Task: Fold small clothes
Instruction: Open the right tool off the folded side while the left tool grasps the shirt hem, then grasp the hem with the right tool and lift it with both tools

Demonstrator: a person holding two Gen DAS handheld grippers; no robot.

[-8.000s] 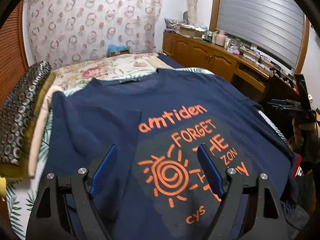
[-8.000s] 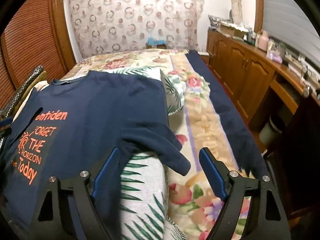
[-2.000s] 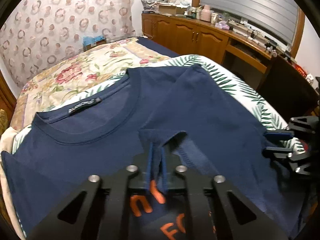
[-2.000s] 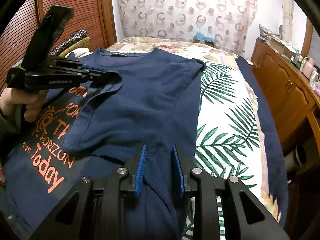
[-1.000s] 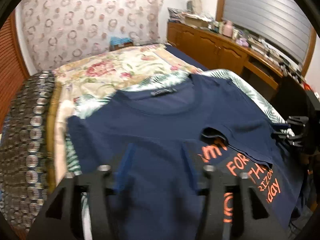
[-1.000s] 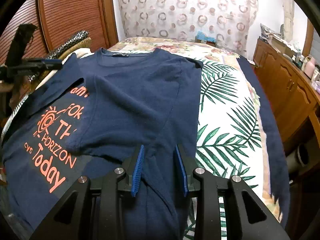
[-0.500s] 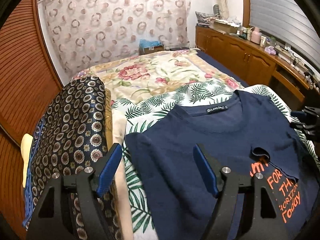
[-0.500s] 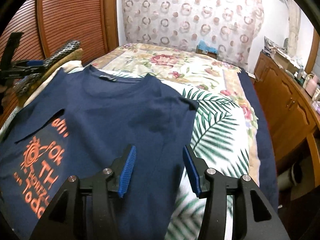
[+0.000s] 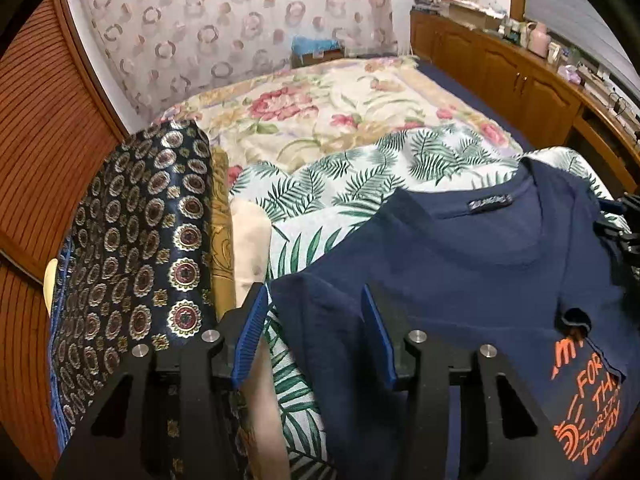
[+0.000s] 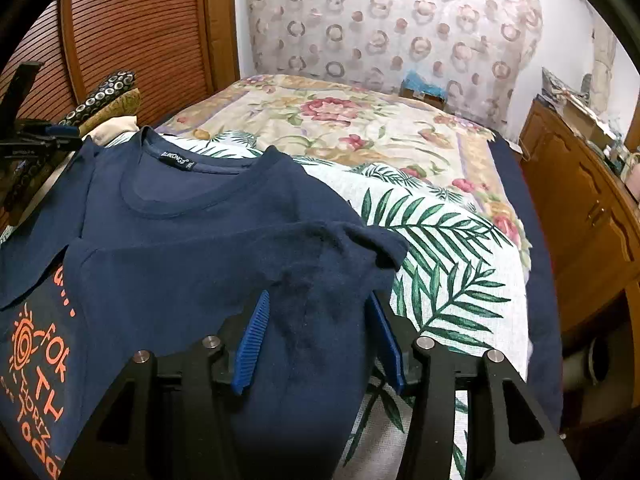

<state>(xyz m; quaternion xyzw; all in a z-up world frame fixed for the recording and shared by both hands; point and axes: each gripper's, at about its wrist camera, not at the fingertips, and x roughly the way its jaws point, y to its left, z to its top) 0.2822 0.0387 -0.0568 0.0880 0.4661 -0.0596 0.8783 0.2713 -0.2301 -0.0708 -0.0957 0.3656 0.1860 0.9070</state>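
**Left sleeve next**

Both grippers have let go since two seconds ago, leaving the right sleeve folded over the navy T-shirt (image 10: 192, 248). Left gripper (image 9: 316, 336) hovers with jaws wide, straddling the shirt's left sleeve (image 9: 320, 320); right gripper (image 10: 316, 336) gapes above the folded side. Pinch the sleeve near its hem, lift gently, and carry it inward toward the collar (image 9: 490, 204).

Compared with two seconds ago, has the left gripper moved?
Yes. The left gripper has gone to its own left: the patterned cushion and the t-shirt sleeve edge now fill its view, and its jaws stand open.
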